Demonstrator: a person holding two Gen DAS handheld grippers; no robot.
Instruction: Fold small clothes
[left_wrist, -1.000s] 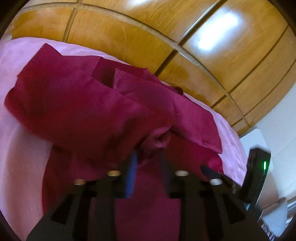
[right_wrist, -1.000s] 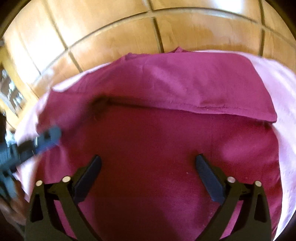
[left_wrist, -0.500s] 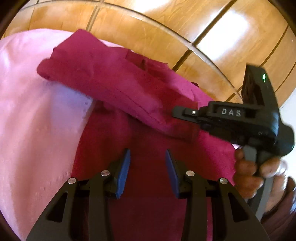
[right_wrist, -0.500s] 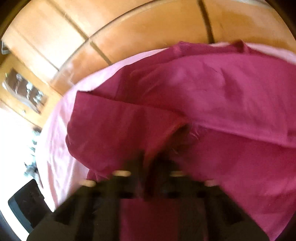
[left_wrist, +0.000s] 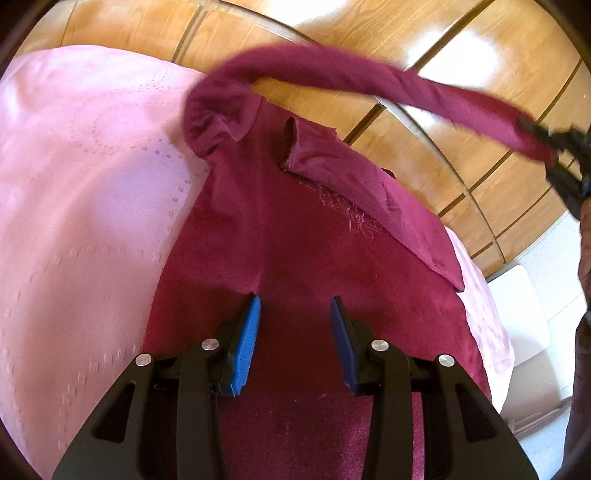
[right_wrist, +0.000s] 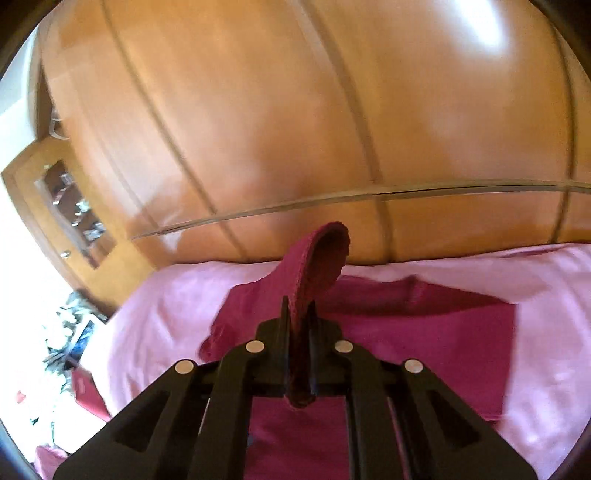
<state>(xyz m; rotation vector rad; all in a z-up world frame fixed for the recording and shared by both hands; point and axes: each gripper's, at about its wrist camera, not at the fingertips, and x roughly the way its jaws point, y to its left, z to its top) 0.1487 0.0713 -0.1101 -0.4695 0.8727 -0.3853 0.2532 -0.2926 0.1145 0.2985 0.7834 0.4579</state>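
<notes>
A dark red garment (left_wrist: 314, 240) lies spread on a pink bedspread (left_wrist: 92, 184). My left gripper (left_wrist: 295, 325) hovers low over its near part, blue pads apart with only flat cloth beneath them. One sleeve (left_wrist: 369, 77) arcs up off the garment to the upper right, where my right gripper (left_wrist: 546, 147) pinches its end. In the right wrist view the right gripper (right_wrist: 297, 314) is shut on that sleeve (right_wrist: 317, 258), which curls over above the fingers. The rest of the garment (right_wrist: 424, 332) lies below on the bedspread (right_wrist: 535, 280).
Glossy wooden wardrobe doors (left_wrist: 480, 74) stand right behind the bed, filling the right wrist view (right_wrist: 258, 110). A white stand (left_wrist: 524, 314) sits beside the bed on the right. A person's hand (left_wrist: 585, 240) holds the right gripper. Clutter (right_wrist: 66, 332) lies on the floor at left.
My right gripper went from wide open over the garment to shut on the sleeve, then rose, pulling the sleeve up in an arc. My left gripper shifted over the garment, then stayed still.
</notes>
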